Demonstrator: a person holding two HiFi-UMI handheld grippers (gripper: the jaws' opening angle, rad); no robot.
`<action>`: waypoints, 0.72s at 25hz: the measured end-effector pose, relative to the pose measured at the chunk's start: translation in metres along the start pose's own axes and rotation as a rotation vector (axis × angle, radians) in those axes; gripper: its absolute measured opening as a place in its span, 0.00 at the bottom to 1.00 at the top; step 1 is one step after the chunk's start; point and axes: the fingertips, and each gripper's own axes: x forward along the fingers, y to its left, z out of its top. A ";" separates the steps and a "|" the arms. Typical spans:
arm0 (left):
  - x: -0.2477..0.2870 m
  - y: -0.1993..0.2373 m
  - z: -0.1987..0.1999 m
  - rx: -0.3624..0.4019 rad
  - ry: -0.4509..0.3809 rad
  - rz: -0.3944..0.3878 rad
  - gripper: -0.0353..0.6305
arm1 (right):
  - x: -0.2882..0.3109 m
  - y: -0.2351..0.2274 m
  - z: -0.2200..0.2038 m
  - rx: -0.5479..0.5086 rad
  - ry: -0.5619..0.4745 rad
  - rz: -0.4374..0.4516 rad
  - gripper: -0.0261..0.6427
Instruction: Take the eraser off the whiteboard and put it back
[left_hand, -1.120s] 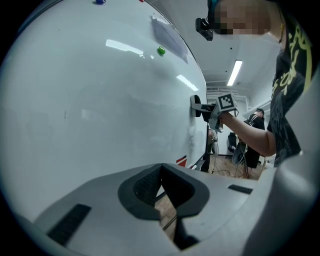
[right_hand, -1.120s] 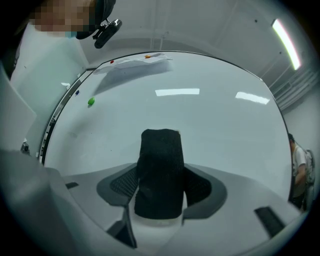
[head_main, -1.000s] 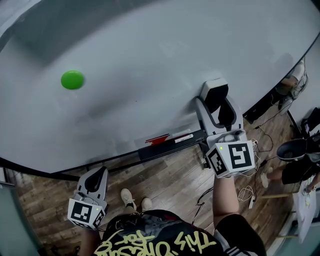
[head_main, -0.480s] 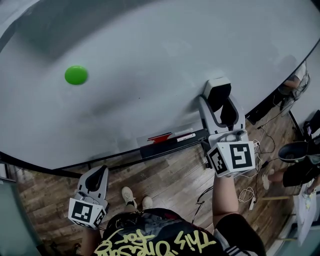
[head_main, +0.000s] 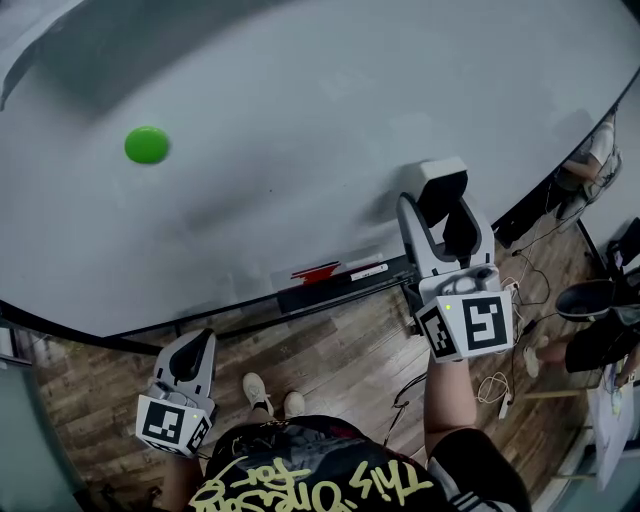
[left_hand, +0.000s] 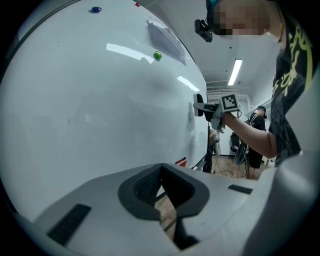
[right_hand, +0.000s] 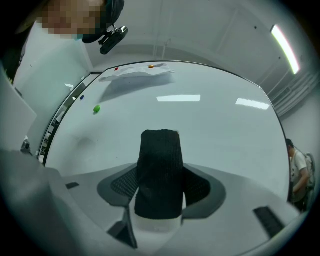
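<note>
The eraser, a white block with black felt, sits between the jaws of my right gripper, which is shut on it. It is held up against the lower right part of the whiteboard; whether it touches the board I cannot tell. In the right gripper view the eraser's black felt fills the gap of the right gripper, its far end toward the board. My left gripper hangs low at the left below the board's edge, shut and holding nothing; in its own view the left gripper faces along the board.
A green magnet sticks to the board at the upper left. The ledge under the board carries a red marker and a white pen. A sheet of paper is pinned near the board's top. Cables and people's feet lie at the right on the wooden floor.
The right gripper with the eraser has shifted slightly right and upward along the board. The left gripper has stayed where it was.
</note>
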 end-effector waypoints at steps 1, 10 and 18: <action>0.000 -0.002 0.001 0.002 -0.002 -0.001 0.06 | -0.004 -0.001 0.001 0.005 -0.002 0.001 0.42; 0.001 -0.020 0.006 0.024 -0.013 -0.027 0.06 | -0.045 -0.001 0.011 0.039 -0.018 0.001 0.42; 0.004 -0.032 0.009 0.023 -0.026 -0.042 0.06 | -0.076 0.005 0.012 0.080 -0.022 0.010 0.42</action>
